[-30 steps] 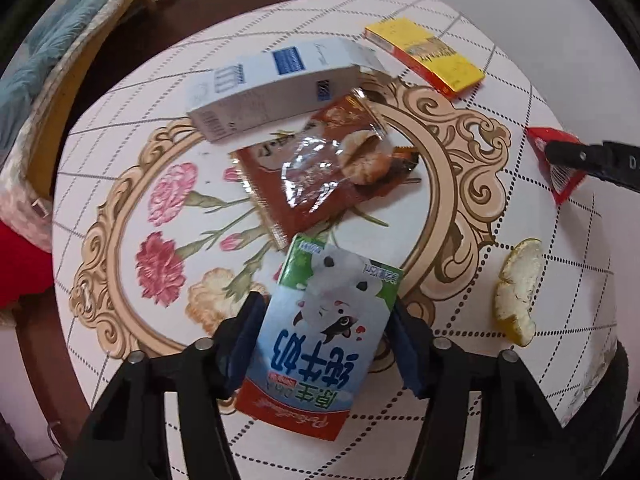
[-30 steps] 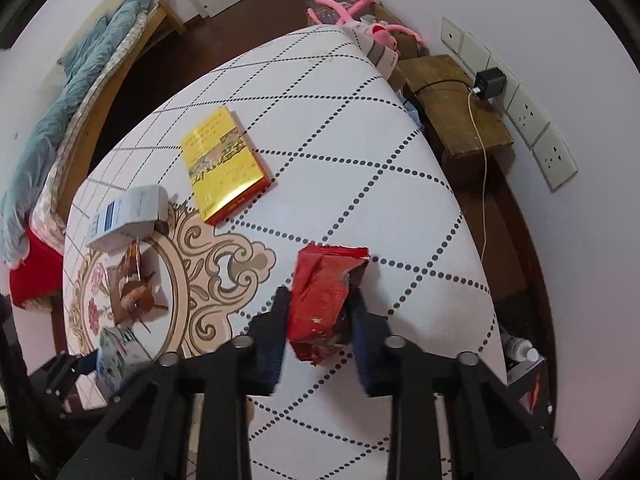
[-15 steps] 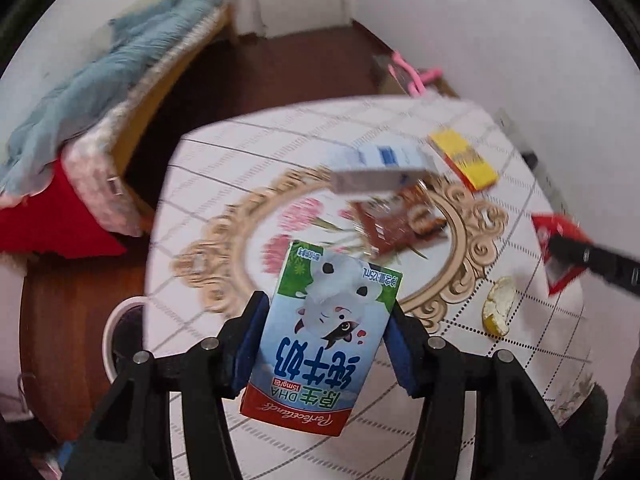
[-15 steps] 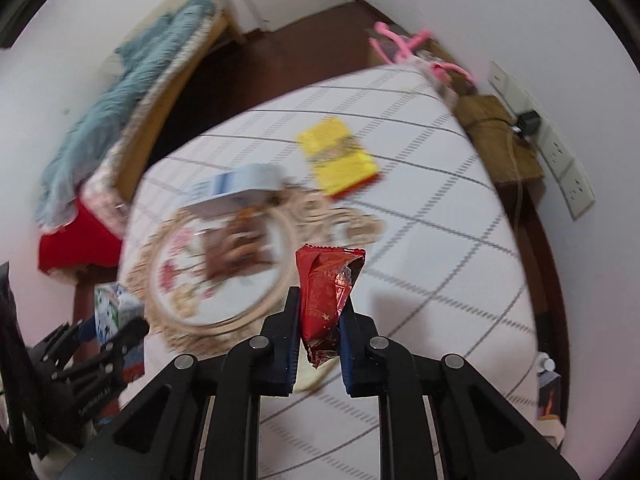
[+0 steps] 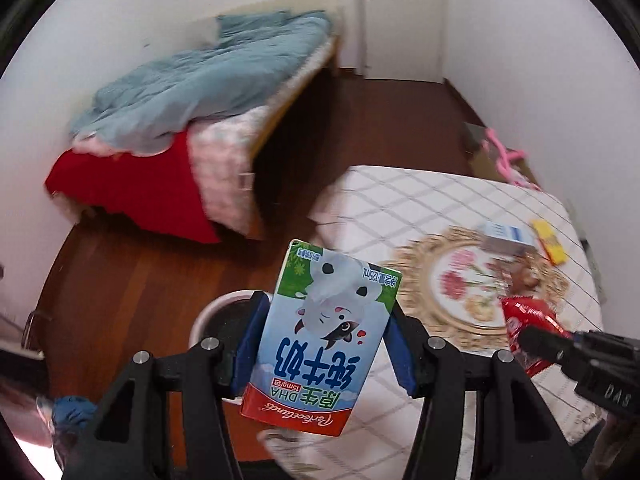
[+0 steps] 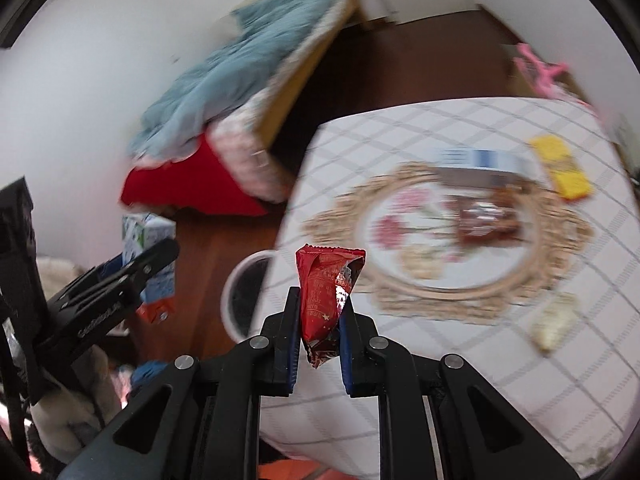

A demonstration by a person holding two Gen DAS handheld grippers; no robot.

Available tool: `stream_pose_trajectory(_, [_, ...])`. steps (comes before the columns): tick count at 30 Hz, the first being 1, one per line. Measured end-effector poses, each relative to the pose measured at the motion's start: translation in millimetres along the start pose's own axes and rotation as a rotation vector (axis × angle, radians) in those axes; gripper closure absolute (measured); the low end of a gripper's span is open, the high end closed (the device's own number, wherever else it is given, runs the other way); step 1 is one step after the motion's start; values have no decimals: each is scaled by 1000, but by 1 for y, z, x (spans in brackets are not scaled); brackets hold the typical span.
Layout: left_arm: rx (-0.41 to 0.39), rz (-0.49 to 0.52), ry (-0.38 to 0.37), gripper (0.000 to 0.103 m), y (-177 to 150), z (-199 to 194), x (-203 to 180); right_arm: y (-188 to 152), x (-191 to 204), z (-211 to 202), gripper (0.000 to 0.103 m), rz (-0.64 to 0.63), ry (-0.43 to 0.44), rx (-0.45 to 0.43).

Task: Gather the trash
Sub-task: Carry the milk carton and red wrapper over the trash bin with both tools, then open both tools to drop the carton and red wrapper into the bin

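Left gripper is clamping a small milk carton between its blue pads, holding it upside down in the air off the edge of the table. Just behind the carton, a white-rimmed trash bin is standing on the wooden floor beside the table; its inside is looking dark and its contents cannot be made out. Right gripper is pinching a crumpled red snack wrapper with its fingers nearly closed, carrying it near the table edge closest to the bin. Lying on the table are a brown snack packet, a blue-and-white box, a yellow packet and a piece of peel.
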State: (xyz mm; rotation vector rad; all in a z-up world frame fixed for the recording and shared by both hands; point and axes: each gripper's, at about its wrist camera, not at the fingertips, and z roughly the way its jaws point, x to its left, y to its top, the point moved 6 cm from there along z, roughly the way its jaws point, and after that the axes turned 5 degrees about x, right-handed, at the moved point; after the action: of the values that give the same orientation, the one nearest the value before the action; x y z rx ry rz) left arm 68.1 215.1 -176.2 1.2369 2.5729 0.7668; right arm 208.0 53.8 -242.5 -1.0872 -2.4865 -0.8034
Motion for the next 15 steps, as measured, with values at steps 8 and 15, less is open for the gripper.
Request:
stream_pose_trajectory(8, [145, -275, -104, 51, -11, 68, 112, 16, 101, 118, 86, -84, 38, 152])
stream_pose_trajectory(15, [338, -475, -204, 50, -36, 162, 175, 21, 128, 233, 86, -107, -18, 304])
